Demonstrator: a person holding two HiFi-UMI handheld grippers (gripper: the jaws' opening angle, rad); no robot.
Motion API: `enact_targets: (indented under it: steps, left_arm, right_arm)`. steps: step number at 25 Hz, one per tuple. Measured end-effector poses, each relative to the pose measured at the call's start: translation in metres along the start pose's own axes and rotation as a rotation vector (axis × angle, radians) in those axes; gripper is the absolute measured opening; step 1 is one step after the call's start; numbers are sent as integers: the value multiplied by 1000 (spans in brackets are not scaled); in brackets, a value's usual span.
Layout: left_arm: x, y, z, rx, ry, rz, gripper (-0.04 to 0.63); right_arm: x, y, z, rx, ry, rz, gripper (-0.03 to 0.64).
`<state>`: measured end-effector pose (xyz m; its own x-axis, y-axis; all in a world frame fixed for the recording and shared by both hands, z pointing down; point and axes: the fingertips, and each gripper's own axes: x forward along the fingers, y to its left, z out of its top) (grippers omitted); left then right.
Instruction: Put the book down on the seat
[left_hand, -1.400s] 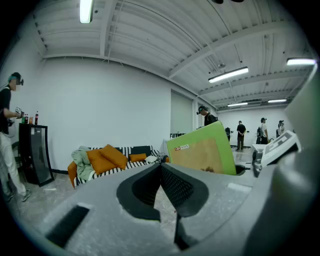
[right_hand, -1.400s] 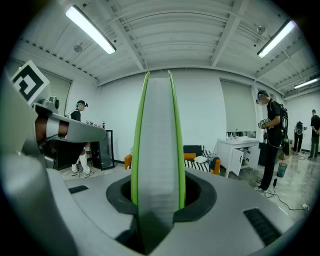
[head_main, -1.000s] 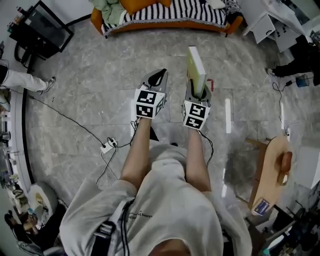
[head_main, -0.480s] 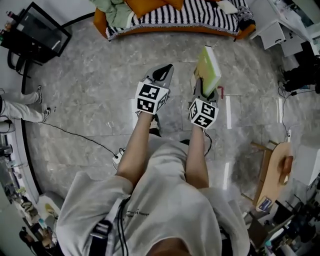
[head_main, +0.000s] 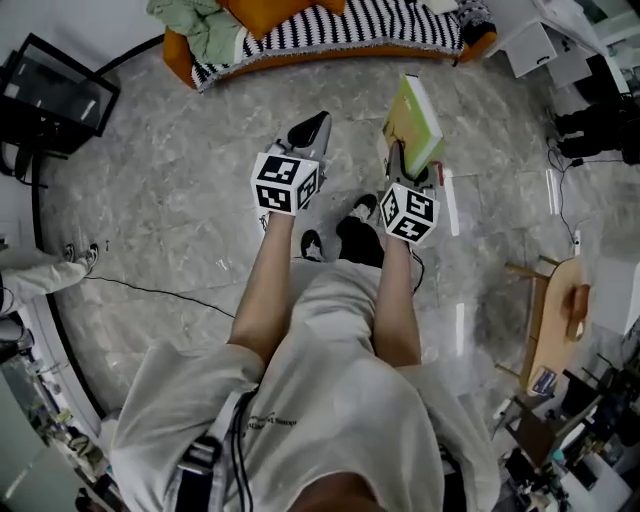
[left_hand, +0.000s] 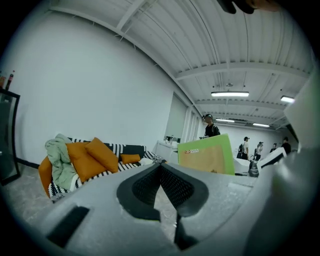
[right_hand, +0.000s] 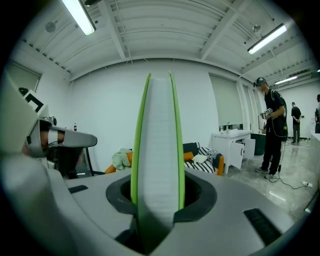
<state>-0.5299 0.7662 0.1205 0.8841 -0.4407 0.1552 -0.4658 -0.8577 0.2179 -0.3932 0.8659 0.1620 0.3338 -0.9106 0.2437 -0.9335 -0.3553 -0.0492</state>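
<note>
A green-covered book (head_main: 414, 122) stands upright in my right gripper (head_main: 407, 163), which is shut on it; in the right gripper view its white page edge (right_hand: 158, 150) rises between the jaws. My left gripper (head_main: 305, 133) is beside it, jaws shut with nothing between them; in the left gripper view the pads meet at a point (left_hand: 160, 166) and the book (left_hand: 206, 156) shows to the right. The sofa with a striped seat (head_main: 340, 22) lies ahead across the floor, with orange cushions (left_hand: 92, 157) and a green cloth (head_main: 195, 16) at its left end.
A black monitor on a stand (head_main: 55, 95) is at the left. A white cabinet (right_hand: 234, 146) stands right of the sofa. A wooden stool (head_main: 556, 315) is at the right. Cables (head_main: 150, 290) run over the grey floor. Several people stand off to the right (right_hand: 271, 130).
Both grippers and the book have moved closer to the sofa. The book has tilted slightly to the right.
</note>
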Motion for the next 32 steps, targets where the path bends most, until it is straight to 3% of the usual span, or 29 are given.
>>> enact_targets:
  steps: [3,7,13,19,22,27,32]
  left_arm:
    - [13,7,-6,-14,17,-8,8]
    - [30,24,-10,66,79,-3,8]
    - [58,85,24,114,68,82,9]
    - [119,123,59,158,66,86,9]
    - [160,135,84,205,67,95,9]
    - [224,159,132,215,20,116,8]
    - [269,185,136,225,43,157,9]
  right_arm:
    - [18,3,-2,-16,12,16,127]
    - [55,-5,11,11,-9,17,127]
    - [126,-4,32,29,-29,45,127]
    - [205,-2,59,14,-24,77,127]
    - [248,-19,84,22,-32,81,127]
    - [317,-55,122,37,-57,77,127]
    - [380,-86,139,55,-61,72,128]
